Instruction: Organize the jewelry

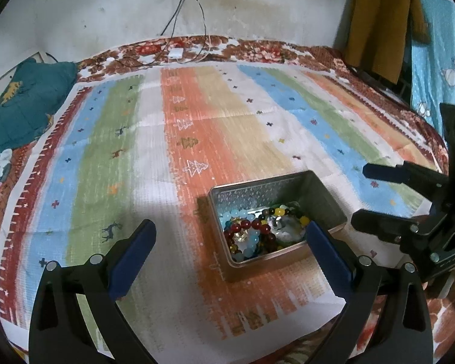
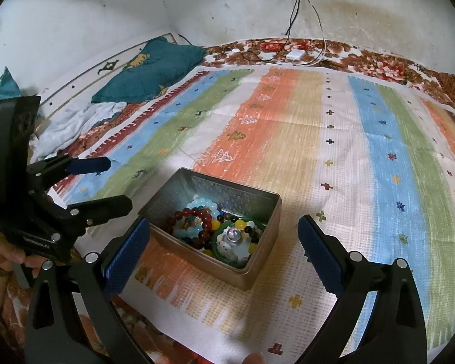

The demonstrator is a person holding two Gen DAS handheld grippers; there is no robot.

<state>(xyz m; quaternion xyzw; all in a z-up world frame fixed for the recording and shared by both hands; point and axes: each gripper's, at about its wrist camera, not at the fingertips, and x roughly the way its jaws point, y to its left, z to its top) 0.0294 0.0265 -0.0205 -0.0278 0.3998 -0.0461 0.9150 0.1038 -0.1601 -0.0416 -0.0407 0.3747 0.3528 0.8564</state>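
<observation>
Two grippers, both jaws spread wide, nothing held: left gripper [image 1: 230, 242] hangs above near side of tin [image 1: 321, 188], right gripper [image 2: 224, 236] straddles it. Bracelets [image 1: 254, 233] all heaped inside tin on striped cloth [image 1: 179, 139]; none seen loose on cloth. Scene fits sorting done or unpacking about to start. If reaching in: steady tin wall, pinch one strand only, lift slow, avoid snagging tangled beads

Right tool [image 2: 224, 245] spread wide, metal tin [image 2: 257, 276] of beaded bracelets [image 2: 197, 221] between
</observation>
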